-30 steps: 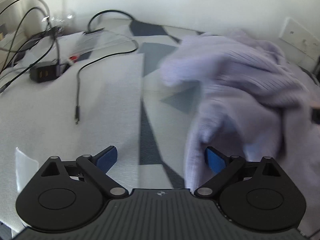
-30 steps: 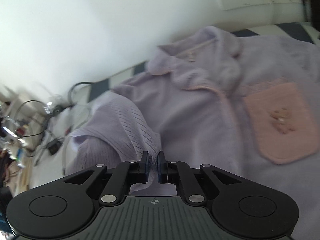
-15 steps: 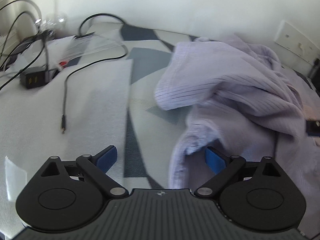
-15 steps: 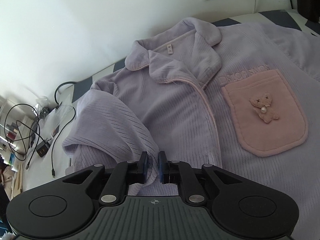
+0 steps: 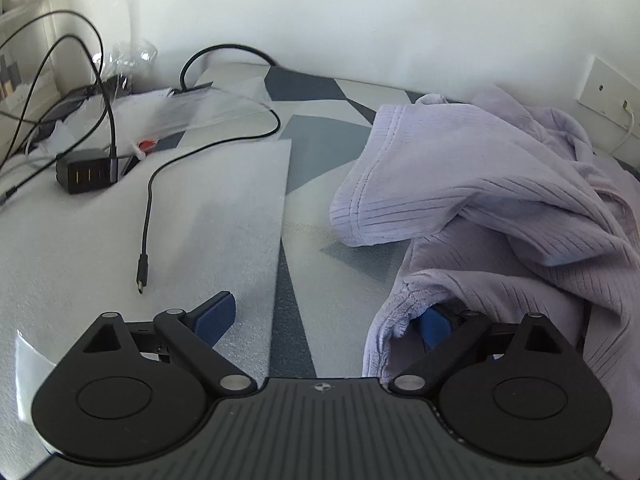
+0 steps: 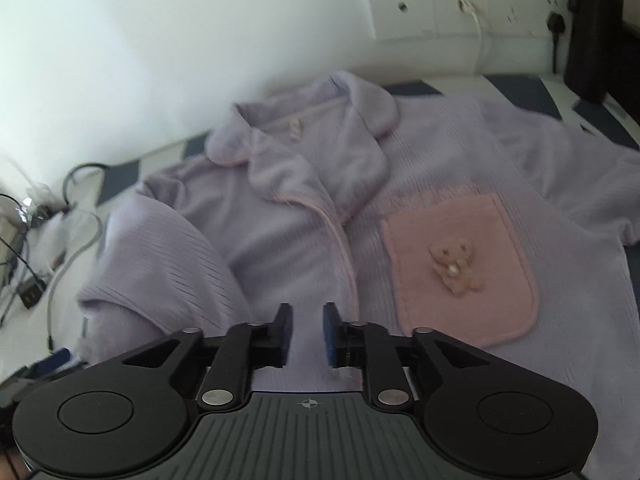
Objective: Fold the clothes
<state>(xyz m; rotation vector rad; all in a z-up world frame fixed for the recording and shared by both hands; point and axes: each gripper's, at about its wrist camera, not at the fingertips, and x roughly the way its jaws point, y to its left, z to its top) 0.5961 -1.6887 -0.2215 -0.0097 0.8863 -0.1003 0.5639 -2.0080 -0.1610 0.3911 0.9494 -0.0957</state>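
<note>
A lilac ribbed pyjama top lies face up on the patterned table, collar toward the wall, with a pink chest pocket bearing a small bear. Its sleeve is folded in over the body's left side. My right gripper hovers just above the top's front, open a little, with nothing between its pads. In the left wrist view the same top is bunched at the right. My left gripper is wide open, and the garment's edge drapes over its right pad.
A white foam sheet covers the table's left part, with a loose black cable, a black charger and crumpled plastic behind it. Wall sockets sit behind the top. A dark object stands at the far right.
My right gripper has opened and let go of the sleeve, which now rests folded over the body. The left gripper stays wide open and has shifted only slightly.
</note>
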